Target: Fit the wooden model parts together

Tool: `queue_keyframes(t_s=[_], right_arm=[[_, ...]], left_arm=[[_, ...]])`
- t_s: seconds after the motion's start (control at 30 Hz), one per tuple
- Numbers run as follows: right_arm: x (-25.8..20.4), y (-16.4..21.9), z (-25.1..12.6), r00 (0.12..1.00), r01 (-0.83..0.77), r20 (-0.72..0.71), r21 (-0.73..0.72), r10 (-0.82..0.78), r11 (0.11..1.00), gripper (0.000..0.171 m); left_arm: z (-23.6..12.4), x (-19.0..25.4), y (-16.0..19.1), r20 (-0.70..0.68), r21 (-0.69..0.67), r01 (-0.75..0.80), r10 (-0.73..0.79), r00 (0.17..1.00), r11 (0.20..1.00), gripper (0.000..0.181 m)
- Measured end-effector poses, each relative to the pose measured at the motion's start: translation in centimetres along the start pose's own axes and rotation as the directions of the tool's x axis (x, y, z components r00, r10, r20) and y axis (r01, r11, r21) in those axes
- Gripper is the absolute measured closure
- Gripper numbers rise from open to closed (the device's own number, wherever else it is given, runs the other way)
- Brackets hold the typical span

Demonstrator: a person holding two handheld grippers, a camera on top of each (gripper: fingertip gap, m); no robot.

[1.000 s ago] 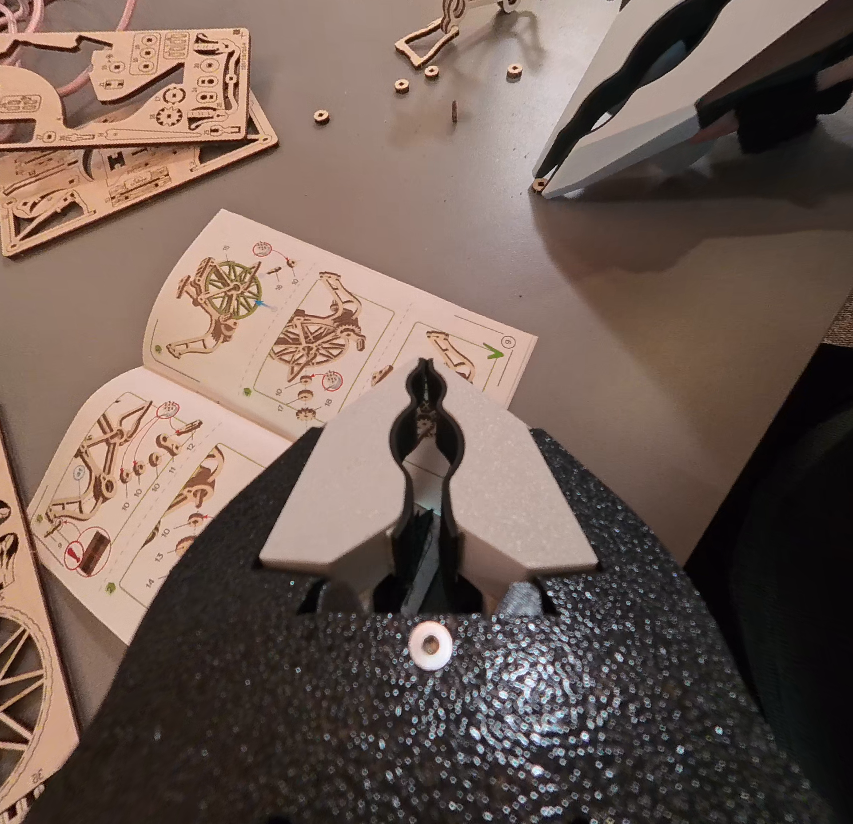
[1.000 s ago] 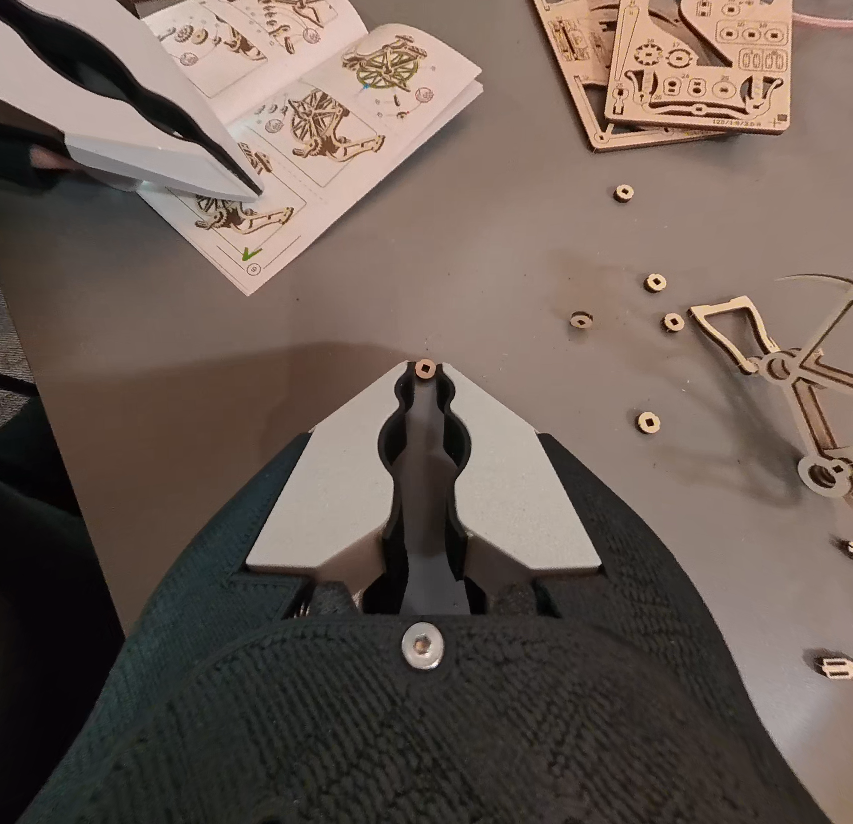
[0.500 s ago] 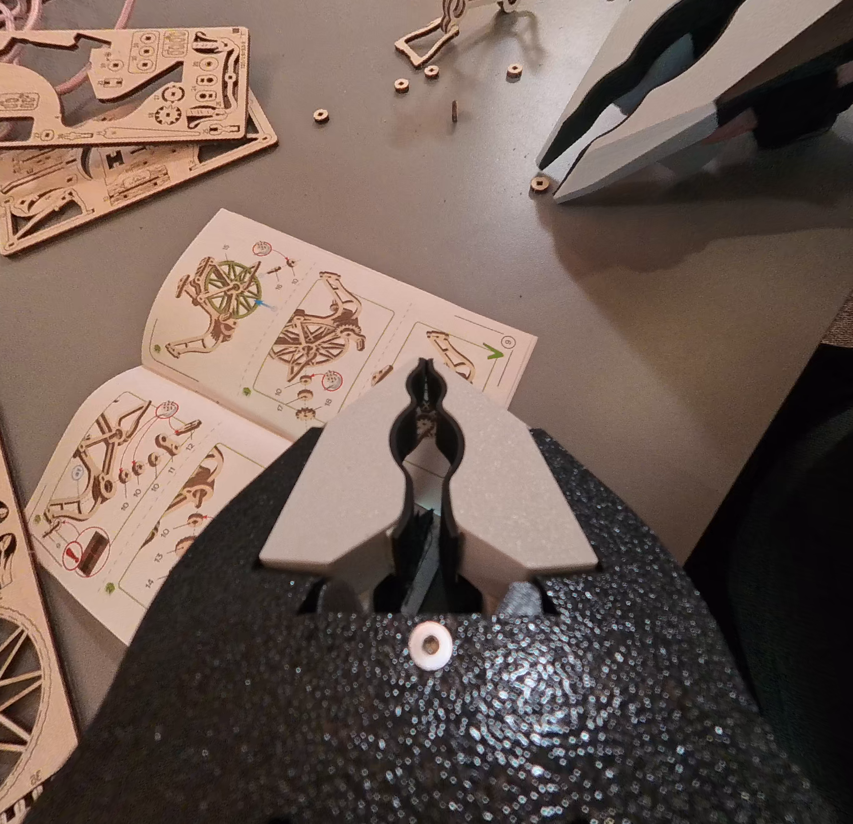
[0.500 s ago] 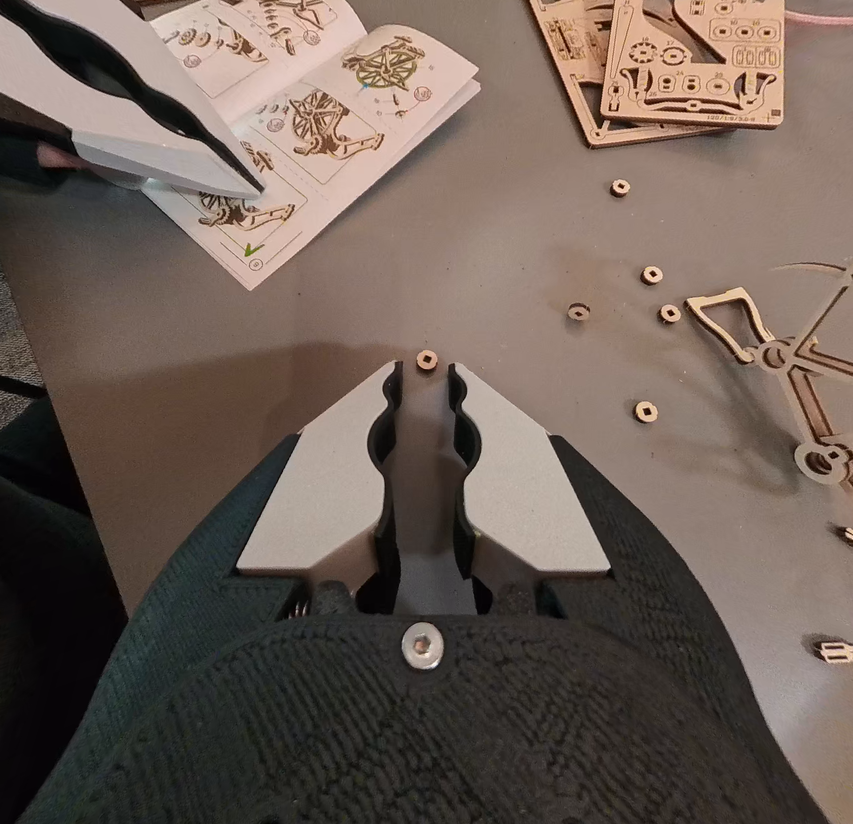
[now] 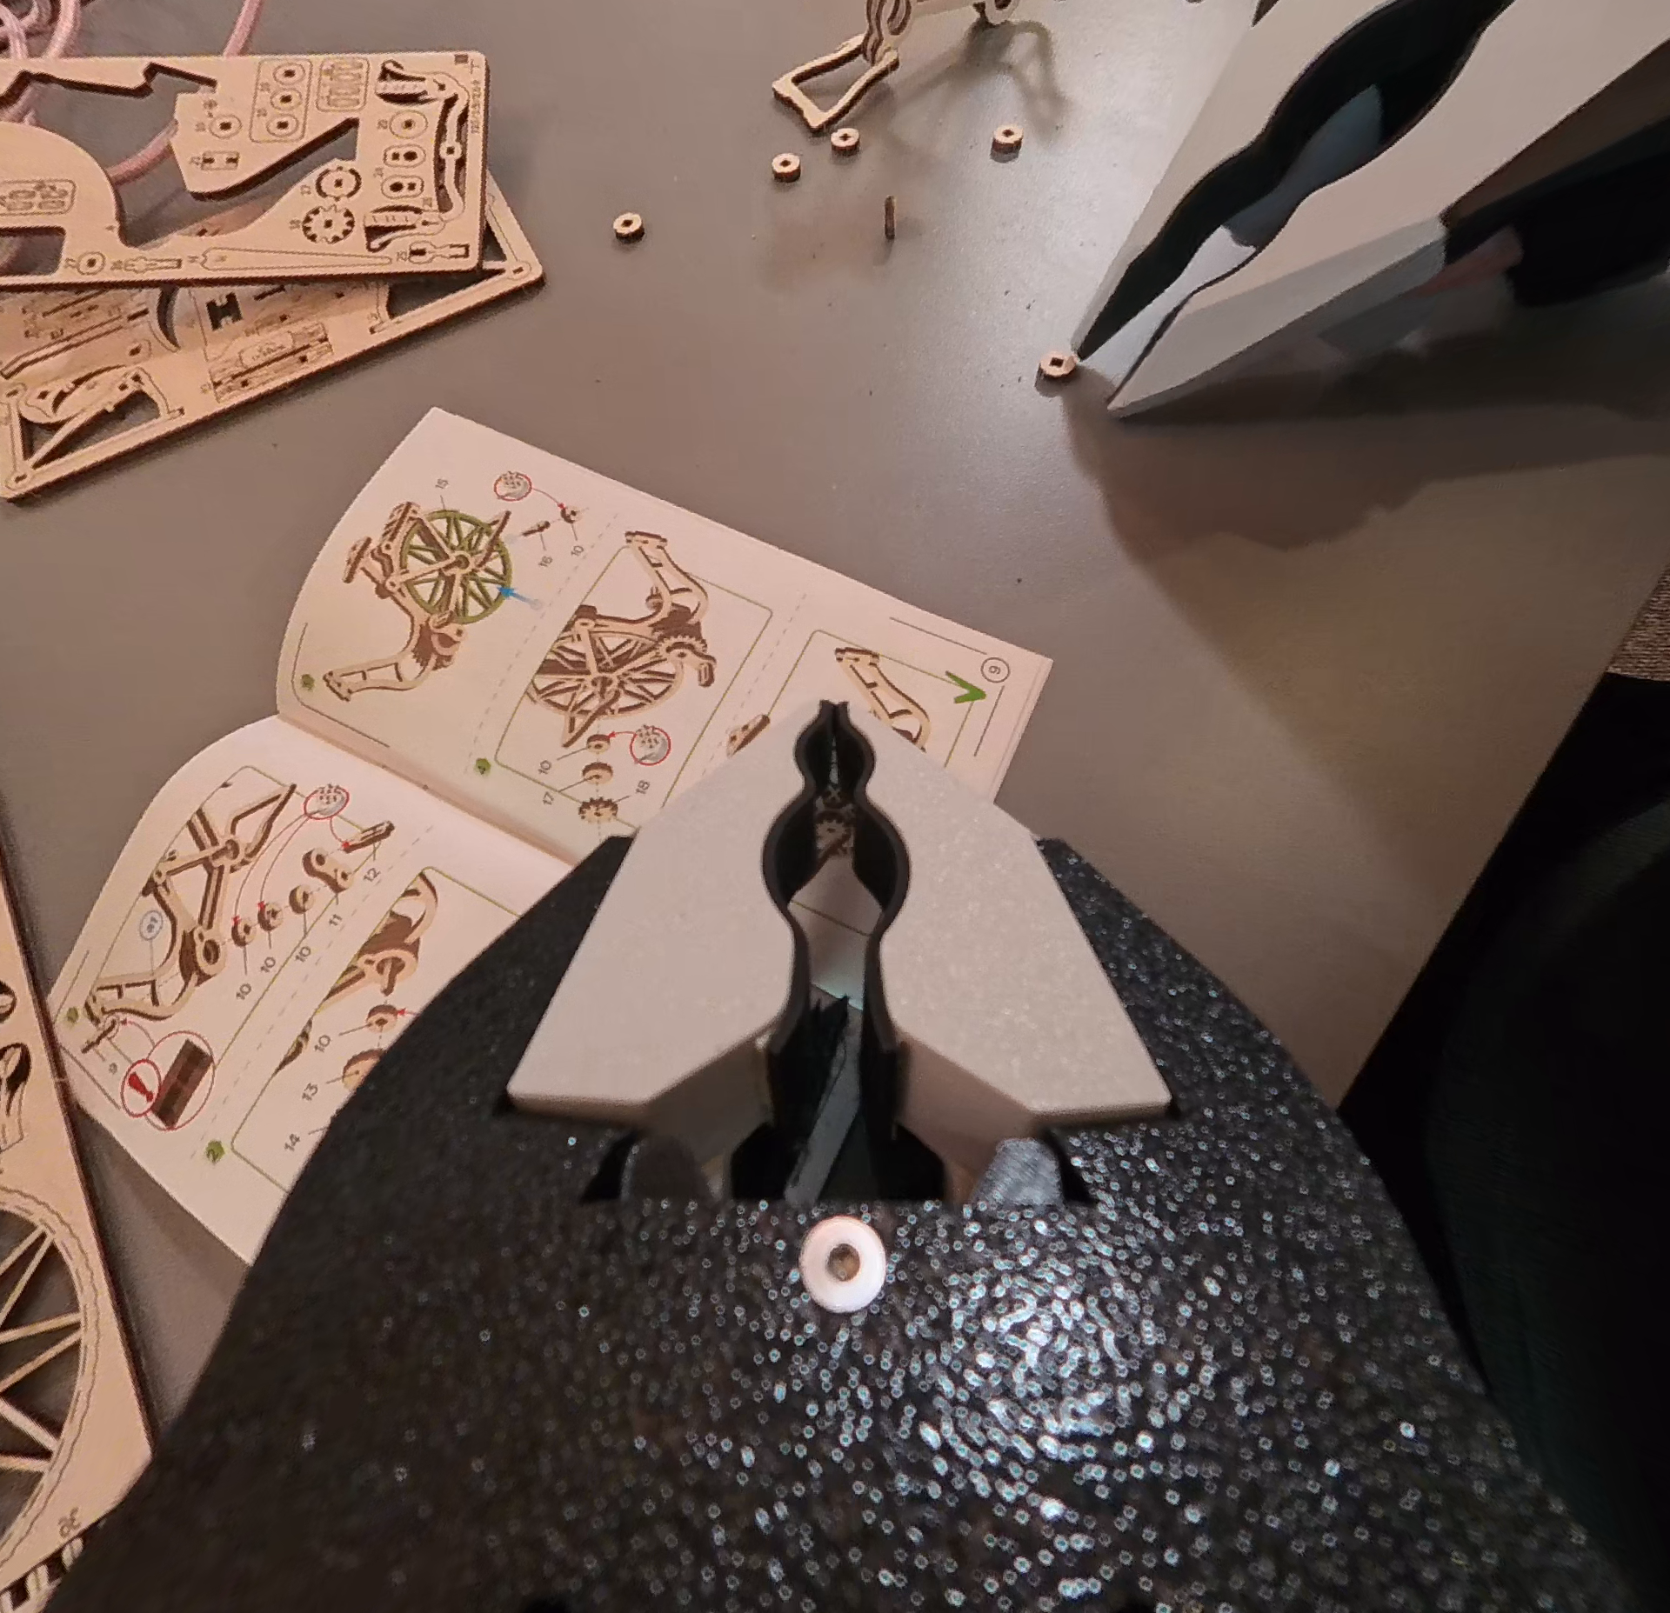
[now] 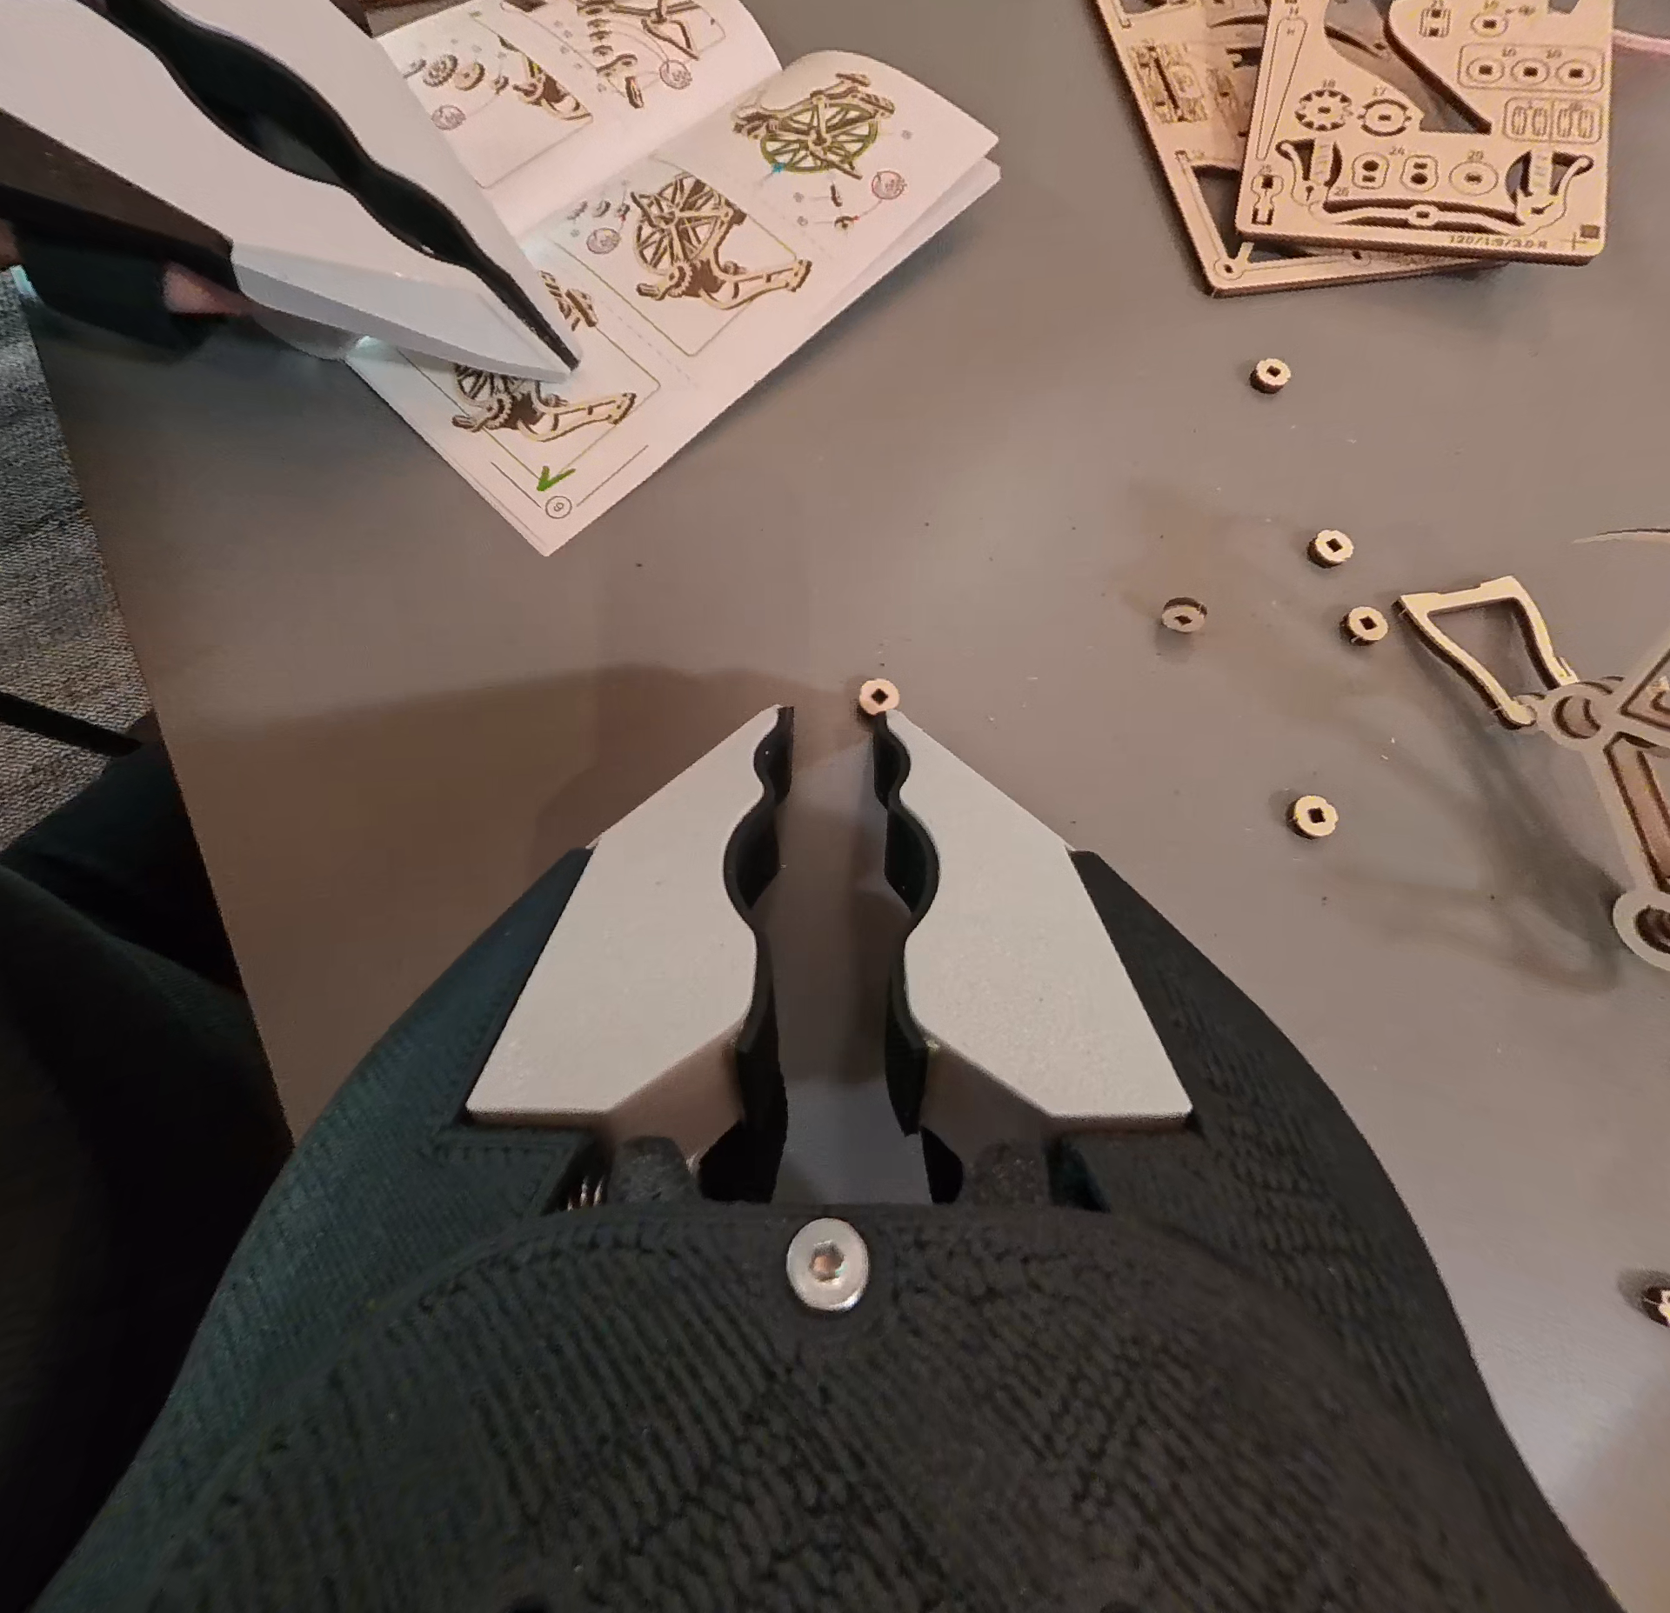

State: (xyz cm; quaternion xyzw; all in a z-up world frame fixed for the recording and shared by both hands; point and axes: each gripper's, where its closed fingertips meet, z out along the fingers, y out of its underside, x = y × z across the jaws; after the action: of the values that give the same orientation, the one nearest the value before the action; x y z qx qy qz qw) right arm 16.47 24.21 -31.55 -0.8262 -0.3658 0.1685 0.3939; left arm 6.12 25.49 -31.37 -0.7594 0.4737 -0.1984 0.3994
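Observation:
My right gripper (image 6: 832,717) is open and empty, low over the grey table. A small round wooden washer (image 6: 877,695) lies flat on the table just ahead of its right fingertip, apart from both fingers. The left wrist view shows the same washer (image 5: 1055,364) in front of the open right gripper (image 5: 1104,377). My left gripper (image 5: 836,711) is shut with nothing seen in it, tips down on the open instruction booklet (image 5: 434,757). It also shows in the right wrist view (image 6: 560,361).
Several loose washers (image 6: 1312,816) lie to the right beside a partly built wooden frame (image 6: 1536,693). Laser-cut part sheets (image 6: 1410,124) are stacked at the far right. A wheel sheet (image 5: 36,1299) lies left of the booklet. The table edge (image 6: 136,666) runs along the left. About 11 cm separates my left fingertips from my right.
The right gripper was shut on the washer. It opened, let the washer down on the table, and now stands wider open. The left gripper has not moved.

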Motion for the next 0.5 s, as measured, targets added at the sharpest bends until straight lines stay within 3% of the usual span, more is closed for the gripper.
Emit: queue_keyframes(t_s=[0.1,0.3,0.5], right_arm=[[0.8,-0.1,-0.3,1.0,0.003,-0.022,0.016,-0.002,1.0,0.155],[8.4,0.1,-2.8,0.967,-0.03,-0.254,0.015,0.033,0.999,0.155],[9.9,1.4,-2.1,0.967,-0.069,-0.25,-0.036,0.058,0.997,0.154]], left_arm=[[0.0,0.0,0.0,0.001,0.0,-0.001,0.001,1.0,1.0,0.181],[0.0,0.0,0.0,0.002,0.001,-0.003,0.003,1.0,1.0,0.181],[0.0,0.0,0.0,0.0,0.0,0.0,0.0,1.0,1.0,0.181]])
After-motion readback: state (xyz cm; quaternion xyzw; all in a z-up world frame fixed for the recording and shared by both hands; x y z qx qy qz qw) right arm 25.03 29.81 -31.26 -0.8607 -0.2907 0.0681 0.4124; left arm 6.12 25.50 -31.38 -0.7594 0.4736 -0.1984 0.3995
